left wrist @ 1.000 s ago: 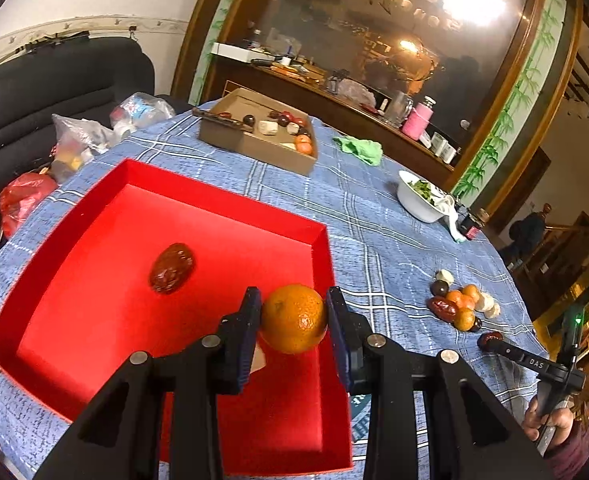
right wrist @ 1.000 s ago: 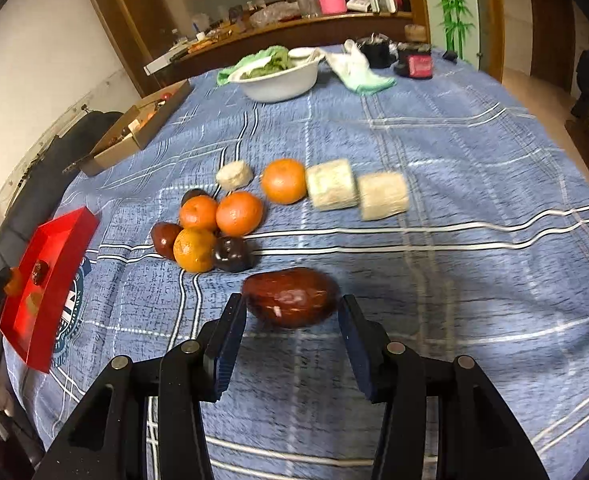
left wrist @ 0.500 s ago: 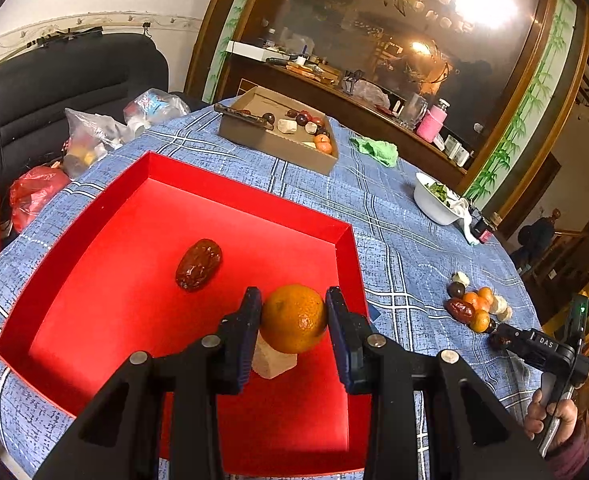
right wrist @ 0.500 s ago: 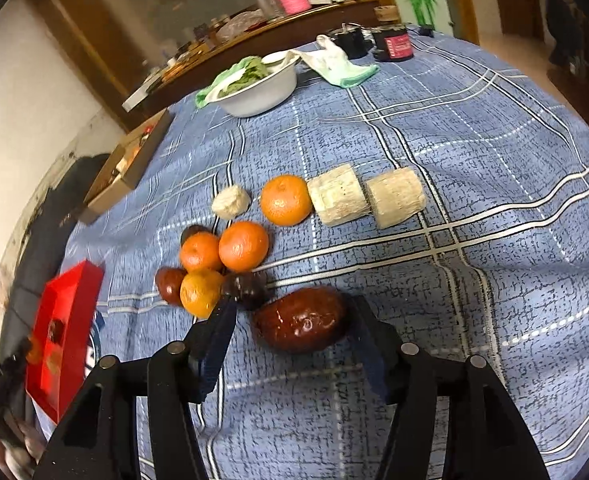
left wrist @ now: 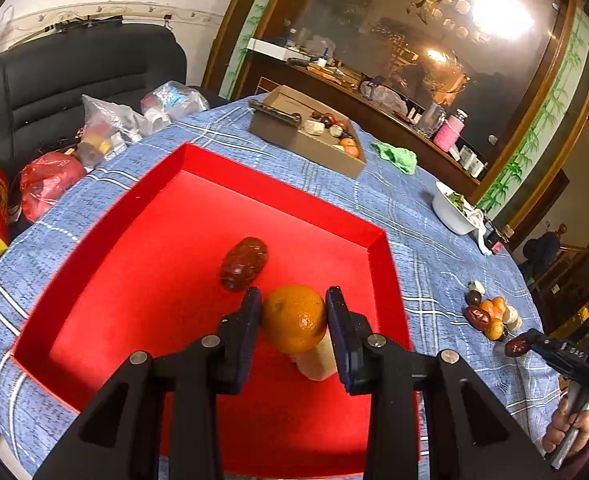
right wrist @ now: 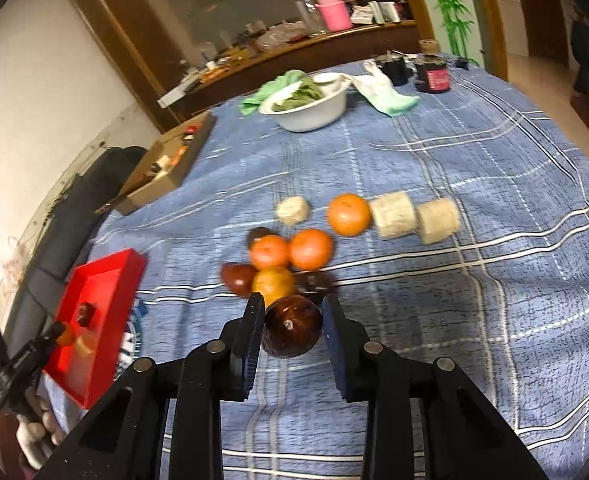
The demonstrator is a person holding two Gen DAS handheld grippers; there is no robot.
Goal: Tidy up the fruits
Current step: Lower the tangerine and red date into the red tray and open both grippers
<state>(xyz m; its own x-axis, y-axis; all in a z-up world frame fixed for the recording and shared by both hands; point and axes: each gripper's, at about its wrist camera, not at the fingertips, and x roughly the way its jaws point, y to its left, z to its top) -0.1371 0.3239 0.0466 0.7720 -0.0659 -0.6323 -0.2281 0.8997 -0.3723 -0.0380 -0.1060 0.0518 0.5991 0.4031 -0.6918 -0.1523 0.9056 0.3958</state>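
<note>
My left gripper [left wrist: 294, 318] is shut on an orange [left wrist: 294, 322] and holds it over the red tray [left wrist: 134, 200]. In the tray lie a dark red date [left wrist: 243, 263] and a pale cut piece [left wrist: 319, 360] just under the orange. My right gripper [right wrist: 292, 330] is shut on a glossy brown date [right wrist: 292, 332], lifted above the blue checked cloth. Behind it sits a cluster of oranges [right wrist: 310, 249], dark fruits [right wrist: 236, 278] and pale cylinders [right wrist: 394, 214]. The red tray also shows in the right wrist view [right wrist: 106, 280].
A cardboard box [left wrist: 310, 148] with small items stands at the table's far side. A white bowl [right wrist: 308, 106] of greens, a green cloth [left wrist: 396, 156] and dark jars [right wrist: 432, 74] sit beyond. Plastic bags [left wrist: 106, 128] and a black chair [left wrist: 74, 76] lie left of the table.
My left gripper carried the orange further over the tray, above the pale piece. My right gripper closed on the brown date and lifted it off the cloth.
</note>
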